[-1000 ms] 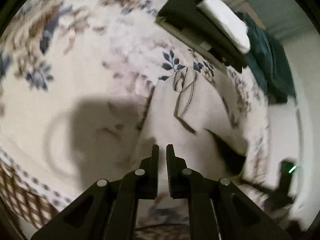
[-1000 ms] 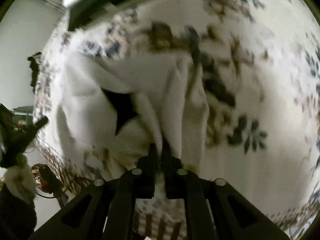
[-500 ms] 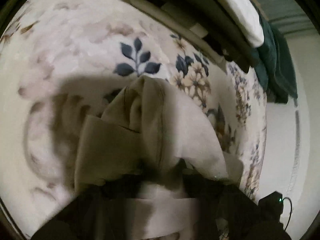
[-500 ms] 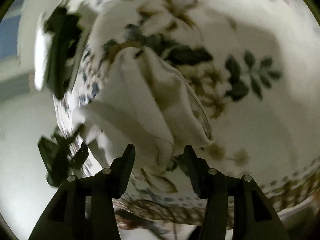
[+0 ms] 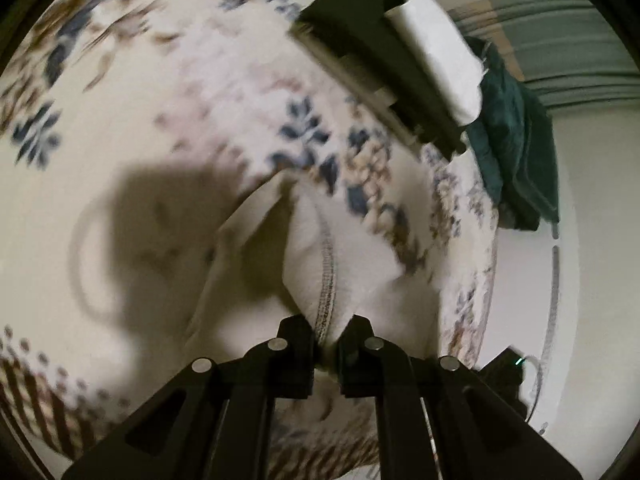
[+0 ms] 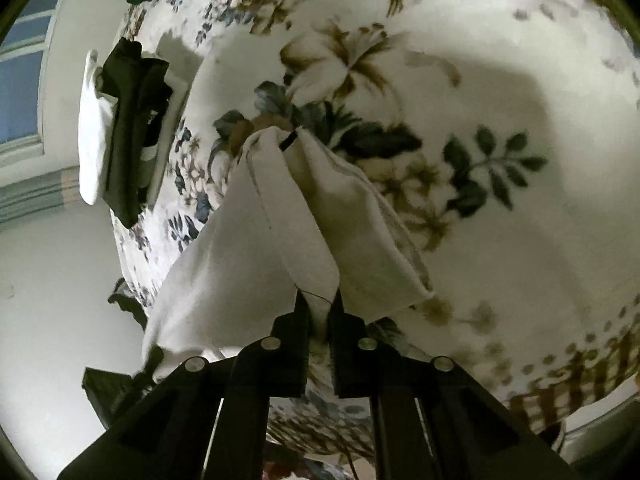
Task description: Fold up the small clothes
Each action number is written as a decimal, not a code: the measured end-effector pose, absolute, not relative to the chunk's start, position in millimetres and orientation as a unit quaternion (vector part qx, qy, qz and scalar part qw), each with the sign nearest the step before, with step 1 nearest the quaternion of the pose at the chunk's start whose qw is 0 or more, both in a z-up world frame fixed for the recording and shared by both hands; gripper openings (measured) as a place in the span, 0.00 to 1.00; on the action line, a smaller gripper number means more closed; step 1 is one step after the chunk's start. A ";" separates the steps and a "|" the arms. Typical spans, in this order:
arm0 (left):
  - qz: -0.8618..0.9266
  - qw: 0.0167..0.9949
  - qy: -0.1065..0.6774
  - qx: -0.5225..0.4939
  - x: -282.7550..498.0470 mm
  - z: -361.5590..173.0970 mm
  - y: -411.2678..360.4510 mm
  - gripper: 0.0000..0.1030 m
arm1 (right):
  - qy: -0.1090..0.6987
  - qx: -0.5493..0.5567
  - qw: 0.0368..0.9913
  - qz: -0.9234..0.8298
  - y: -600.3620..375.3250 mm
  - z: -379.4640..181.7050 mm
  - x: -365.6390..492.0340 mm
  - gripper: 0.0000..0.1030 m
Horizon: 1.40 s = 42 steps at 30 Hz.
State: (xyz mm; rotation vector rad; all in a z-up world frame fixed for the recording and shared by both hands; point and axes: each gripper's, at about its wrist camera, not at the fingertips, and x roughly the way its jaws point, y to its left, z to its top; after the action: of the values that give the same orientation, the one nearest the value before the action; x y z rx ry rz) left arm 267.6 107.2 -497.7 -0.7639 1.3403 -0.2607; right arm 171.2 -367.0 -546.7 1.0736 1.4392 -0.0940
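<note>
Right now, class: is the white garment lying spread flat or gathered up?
Gathered up: the white garment hangs bunched in creases, pinched by both the right gripper and left gripper.

We are in a home bedroom: a floral bedspread point(image 5: 168, 128) covers the bed, folded clothes point(image 5: 404, 52) stacked on it.

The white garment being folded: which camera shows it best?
The right wrist view: the white garment is sharp there, its folds and hem clear, pinched by the right hand-held gripper. The left wrist view shows it blurred and shadowed, a stitched seam between the left hand-held gripper's fingers.
</note>
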 end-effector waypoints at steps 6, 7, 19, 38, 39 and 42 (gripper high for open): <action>-0.114 0.686 0.642 -0.322 237.5 -536.7 102.8 0.08 | 0.671 0.397 0.624 -0.054 -371.1 -552.8 171.5 0.08; -0.116 0.683 0.650 -0.311 235.7 -541.6 101.3 0.10 | 0.683 0.378 0.622 -0.055 -369.6 -555.5 173.2 0.08; -0.138 0.723 0.625 -0.260 276.8 -507.6 118.3 0.48 | 0.660 0.346 0.666 -0.018 -387.0 -533.5 213.9 0.49; -0.137 0.700 0.613 -0.341 353.8 -579.2 113.8 0.09 | 0.637 0.407 0.653 -0.051 -388.4 -594.4 295.4 0.09; -0.145 0.694 0.613 -0.349 353.3 -576.4 114.1 0.14 | 0.638 0.414 0.647 -0.047 -389.6 -592.7 296.4 0.18; -0.146 0.691 0.614 -0.354 347.4 -561.9 117.5 0.18 | 0.625 0.423 0.655 -0.039 -398.4 -574.5 289.8 0.36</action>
State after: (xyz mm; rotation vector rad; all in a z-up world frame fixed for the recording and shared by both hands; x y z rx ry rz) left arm 347.4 117.5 -561.9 -0.7909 1.3724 -0.3263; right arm 289.8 -398.4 -574.5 0.9601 1.4165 -0.0877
